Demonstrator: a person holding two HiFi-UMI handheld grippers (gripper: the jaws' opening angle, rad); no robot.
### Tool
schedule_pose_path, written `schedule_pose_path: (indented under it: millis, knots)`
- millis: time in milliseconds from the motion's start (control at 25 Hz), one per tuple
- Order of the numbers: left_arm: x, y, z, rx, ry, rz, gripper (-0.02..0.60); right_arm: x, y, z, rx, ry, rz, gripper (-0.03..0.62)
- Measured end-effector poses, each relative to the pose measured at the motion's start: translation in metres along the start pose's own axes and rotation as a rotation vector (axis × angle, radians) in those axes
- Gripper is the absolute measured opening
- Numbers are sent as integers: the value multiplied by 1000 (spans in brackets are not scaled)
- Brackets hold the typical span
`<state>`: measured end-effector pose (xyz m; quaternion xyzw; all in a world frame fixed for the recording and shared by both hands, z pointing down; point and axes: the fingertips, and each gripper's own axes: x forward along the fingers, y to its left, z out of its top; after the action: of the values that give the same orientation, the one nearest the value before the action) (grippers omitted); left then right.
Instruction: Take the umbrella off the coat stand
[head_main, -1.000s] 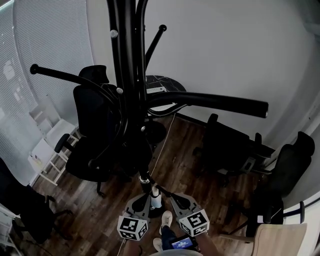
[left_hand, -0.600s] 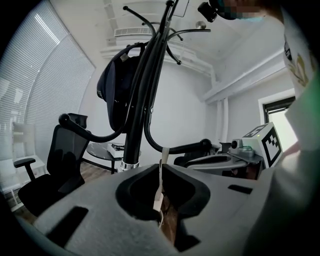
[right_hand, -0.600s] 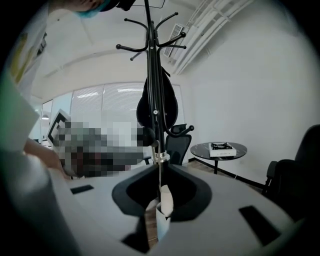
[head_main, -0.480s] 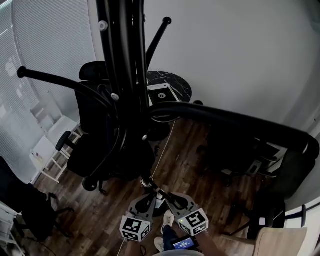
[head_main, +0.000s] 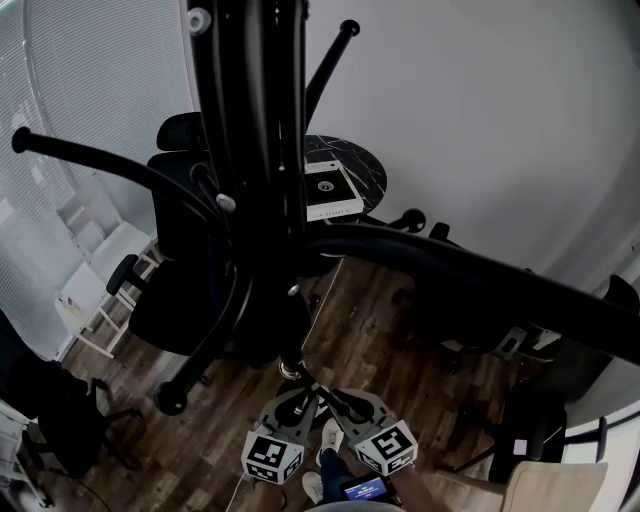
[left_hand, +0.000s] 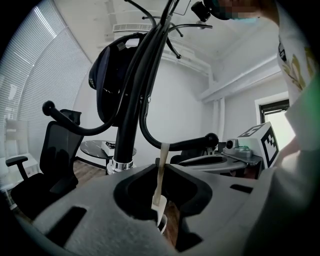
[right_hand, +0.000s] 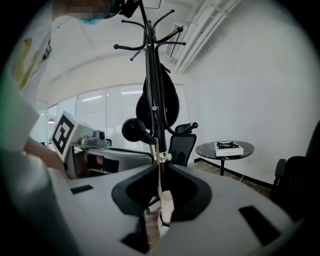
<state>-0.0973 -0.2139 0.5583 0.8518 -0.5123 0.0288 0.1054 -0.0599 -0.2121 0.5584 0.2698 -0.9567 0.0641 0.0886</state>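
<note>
The black coat stand (head_main: 250, 150) rises close under the head camera, its ball-tipped arms spreading left and right. A black folded umbrella (head_main: 265, 320) hangs against its pole, bulging high up in the right gripper view (right_hand: 160, 100). Its shaft ends in a silver collar (head_main: 289, 370) and a beige strap (left_hand: 161, 170). My left gripper (head_main: 300, 395) and right gripper (head_main: 328, 397) meet just below that collar. In the left gripper view the left gripper (left_hand: 161, 175) is shut on the strap. The right gripper (right_hand: 160, 175) pinches the same thin strap (right_hand: 159, 165) above a white end piece.
A round dark table (head_main: 365, 170) carrying a flat box stands by the far wall. Black office chairs sit at left (head_main: 170, 300) and at right (head_main: 470, 300). A white shelf unit (head_main: 90, 300) stands by the blinds. A wooden seat (head_main: 560, 490) shows at lower right.
The stand's arms loom larger and closer in the head view, the right-hand arm now reaching the frame edge. Both grippers stay shut at the umbrella's lower end, drawn slightly closer together.
</note>
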Motion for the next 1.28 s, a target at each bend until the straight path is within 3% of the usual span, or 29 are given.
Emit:
schedule_pose_path:
  millis: [240, 360, 560, 1280]
  knots:
    - [4, -1, -1, -9, -7, -12, 86, 0, -1, -1, 10, -8, 7, 64]
    - [6, -3, 0, 5, -2, -16, 42, -1, -2, -2, 18, -7, 5, 64]
    - [5, -4, 0, 8, 7, -39, 22, 3, 1, -2, 12, -1, 20, 64]
    - [-10, 0, 3, -88, -22, -54, 20, 26, 11, 4, 70, -18, 70, 64]
